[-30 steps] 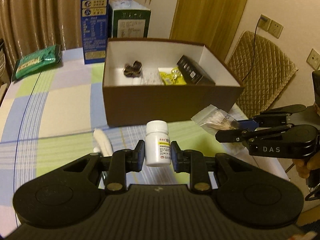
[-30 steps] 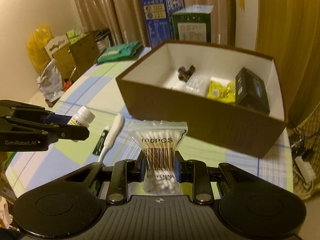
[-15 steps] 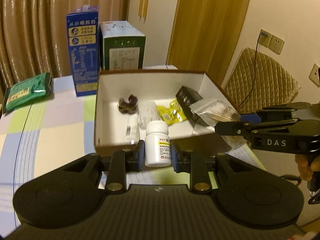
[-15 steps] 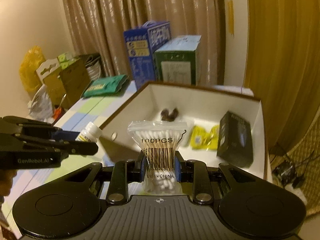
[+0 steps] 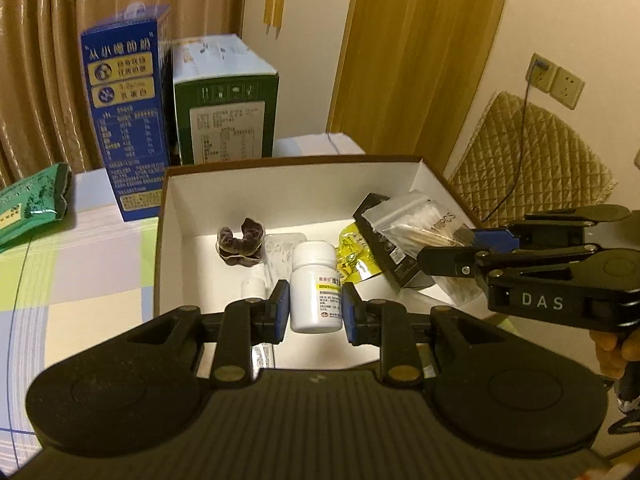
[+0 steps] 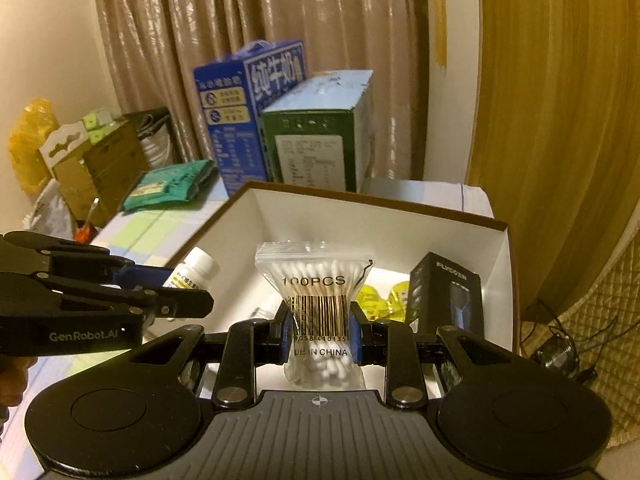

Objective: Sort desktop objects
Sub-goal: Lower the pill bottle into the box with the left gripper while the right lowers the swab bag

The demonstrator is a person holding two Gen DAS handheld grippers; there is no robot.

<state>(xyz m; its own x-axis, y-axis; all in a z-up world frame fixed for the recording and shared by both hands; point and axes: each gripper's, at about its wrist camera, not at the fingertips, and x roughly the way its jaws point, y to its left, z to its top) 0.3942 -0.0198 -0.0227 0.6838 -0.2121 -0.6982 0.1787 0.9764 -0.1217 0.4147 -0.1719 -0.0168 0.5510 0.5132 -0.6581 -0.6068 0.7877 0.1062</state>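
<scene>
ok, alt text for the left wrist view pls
The left gripper holds a white pill bottle upright over an open brown box. The right gripper comes in from the right with a bag of cotton swabs. In the box lie a dark clip, yellow packets and a black carton.

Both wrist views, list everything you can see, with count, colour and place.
Cardboard box: 1, brown outside, white inside, on table.
Pill bottle: 1, white, held over box.
Cotton swab bag: 1, clear, held over box.
Black carton: 1, in box, right.
Yellow packets: several, in box.
Dark clip: 1, in box, left.
Blue carton: 1, behind box.
Green carton: 1, behind box.
Green pouch: 1, table's far left.
Left tool: 1, black, shut on bottle.
Right tool: 1, black, shut on bag.
</scene>
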